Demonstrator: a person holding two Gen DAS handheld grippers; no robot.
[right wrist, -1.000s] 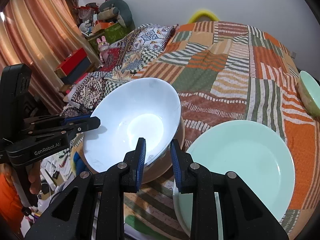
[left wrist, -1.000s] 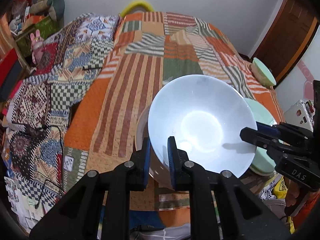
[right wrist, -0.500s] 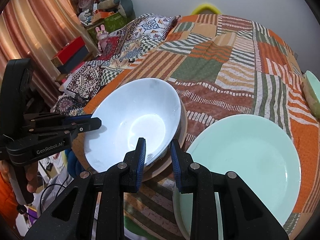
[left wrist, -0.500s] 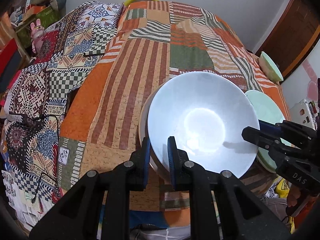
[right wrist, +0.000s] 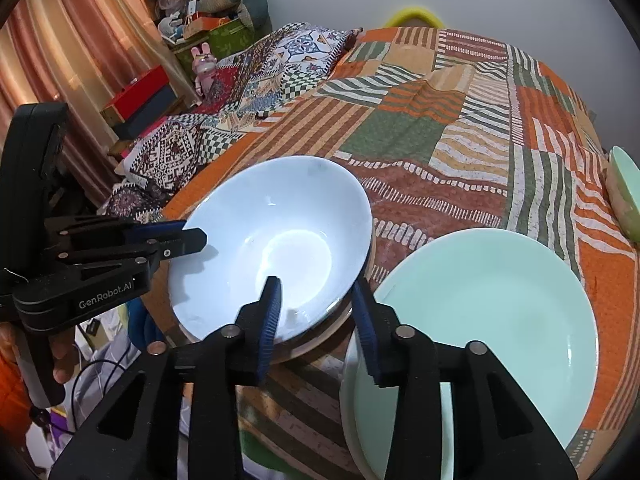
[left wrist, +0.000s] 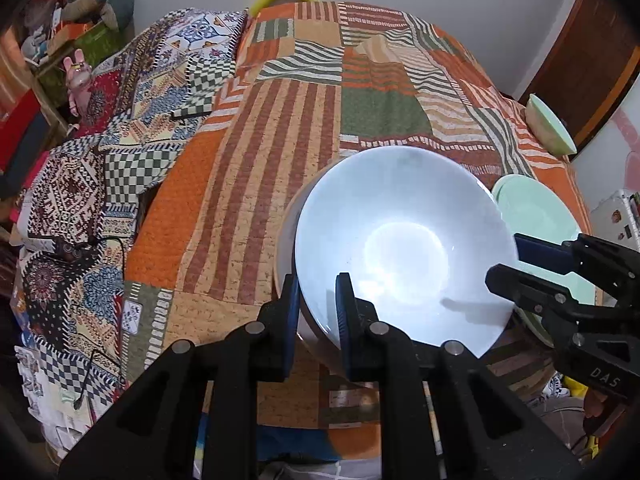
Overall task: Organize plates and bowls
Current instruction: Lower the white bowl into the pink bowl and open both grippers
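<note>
A pale blue bowl point(left wrist: 404, 248) point(right wrist: 276, 240) sits nested in a beige bowl point(left wrist: 286, 240) point(right wrist: 320, 340) on the patchwork bedspread. My left gripper point(left wrist: 316, 296) is shut on the blue bowl's near rim. My right gripper point(right wrist: 316, 300) is open, its jaws spread on either side of the bowl's rim. A stack of mint green plates point(right wrist: 492, 328) point(left wrist: 536, 208) lies right of the bowls. A small mint green bowl point(left wrist: 550, 128) point(right wrist: 624, 196) lies tilted at the bed's far right edge.
The patchwork bedspread point(left wrist: 304, 120) point(right wrist: 460, 120) covers the bed. A checked quilt point(left wrist: 132, 128) lies on the left side. Boxes and soft toys point(right wrist: 208, 20) stand by the curtain. A wooden door point(left wrist: 592, 60) is at the far right.
The blue bowl has come down into the beige bowl. My right gripper has opened and let go of the rim. My left gripper still holds it.
</note>
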